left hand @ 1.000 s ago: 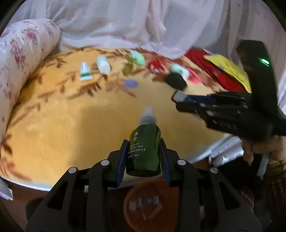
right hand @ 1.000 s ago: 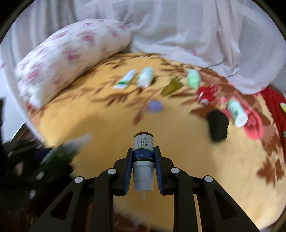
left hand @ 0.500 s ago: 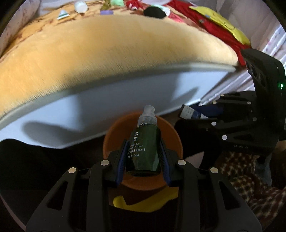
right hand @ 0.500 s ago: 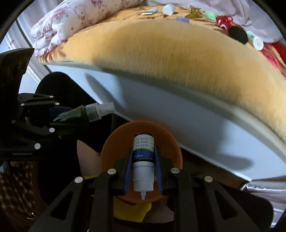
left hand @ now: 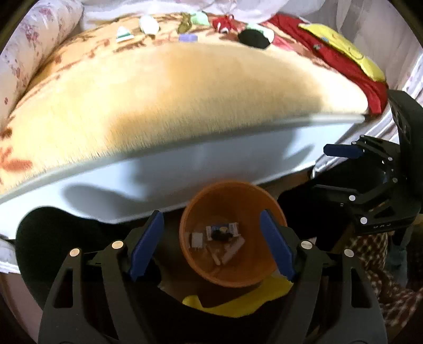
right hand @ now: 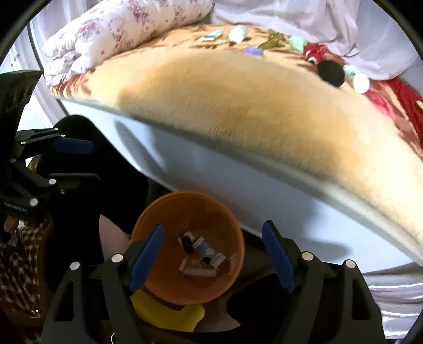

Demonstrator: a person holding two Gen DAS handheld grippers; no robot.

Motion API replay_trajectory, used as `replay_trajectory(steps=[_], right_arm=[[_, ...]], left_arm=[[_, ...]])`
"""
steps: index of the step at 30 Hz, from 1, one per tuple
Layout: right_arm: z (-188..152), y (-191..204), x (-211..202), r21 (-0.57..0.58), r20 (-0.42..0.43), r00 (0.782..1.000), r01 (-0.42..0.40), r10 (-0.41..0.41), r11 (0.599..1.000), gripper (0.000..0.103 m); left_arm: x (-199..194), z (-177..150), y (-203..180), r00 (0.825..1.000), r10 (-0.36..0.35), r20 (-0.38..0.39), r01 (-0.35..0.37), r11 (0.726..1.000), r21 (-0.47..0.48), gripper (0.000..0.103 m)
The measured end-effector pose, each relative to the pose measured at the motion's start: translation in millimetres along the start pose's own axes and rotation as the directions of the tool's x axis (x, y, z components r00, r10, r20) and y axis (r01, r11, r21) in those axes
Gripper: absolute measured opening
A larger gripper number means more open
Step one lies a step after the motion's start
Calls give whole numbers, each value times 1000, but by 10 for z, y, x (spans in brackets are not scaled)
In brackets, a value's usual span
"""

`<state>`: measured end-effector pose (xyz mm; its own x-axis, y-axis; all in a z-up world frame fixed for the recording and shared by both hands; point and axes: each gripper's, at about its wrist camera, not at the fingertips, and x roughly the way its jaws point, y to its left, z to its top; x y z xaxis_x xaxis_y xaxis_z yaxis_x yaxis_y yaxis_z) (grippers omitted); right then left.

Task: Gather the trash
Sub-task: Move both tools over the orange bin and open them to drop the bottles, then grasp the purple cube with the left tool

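An orange bin (left hand: 269,254) stands on the floor beside the bed; it also shows in the right wrist view (right hand: 169,280). Small bottles and boxes (left hand: 220,232) lie at its bottom, also seen in the right wrist view (right hand: 203,258). My left gripper (left hand: 211,246) is open and empty above the bin. My right gripper (right hand: 212,252) is open and empty above the bin too. Several trash items lie far back on the yellow blanket (left hand: 185,87): a white tube (left hand: 149,25), a purple piece (left hand: 188,37), a black lump (left hand: 254,39) and a red wrapper (left hand: 224,22).
The white bed side (left hand: 158,180) rises just behind the bin. A flowered pillow (right hand: 119,34) lies at the left of the bed, red cloth (left hand: 335,60) at the right. A yellow object (right hand: 164,312) lies by the bin's base.
Both grippers have opened. The green spray bottle left my left gripper and the white-capped bottle left my right gripper; both now lie in the bin.
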<state>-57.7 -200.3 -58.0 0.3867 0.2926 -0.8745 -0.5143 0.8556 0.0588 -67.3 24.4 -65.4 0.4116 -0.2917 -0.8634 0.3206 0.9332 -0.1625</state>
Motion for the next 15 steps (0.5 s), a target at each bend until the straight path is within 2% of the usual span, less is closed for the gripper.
replay_trajectory(steps=[5, 7, 11, 15], right_arm=[[144, -184, -156, 18, 86, 996, 29, -30, 999, 76], [254, -257, -211, 36, 125, 991, 36, -41, 999, 76], [458, -421, -309, 70, 195, 979, 41, -54, 997, 76], [620, -586, -363, 98, 250, 965, 55, -78, 994, 76]], left_arm=[[-177, 283, 39, 993, -4, 119, 6, 1000, -14, 74], [-242, 492, 60, 981, -5, 192, 10, 1000, -25, 74], [-236, 1025, 66, 958, 5, 286, 8, 999, -44, 74], [-84, 1514, 110, 941, 27, 338, -9, 998, -56, 74]])
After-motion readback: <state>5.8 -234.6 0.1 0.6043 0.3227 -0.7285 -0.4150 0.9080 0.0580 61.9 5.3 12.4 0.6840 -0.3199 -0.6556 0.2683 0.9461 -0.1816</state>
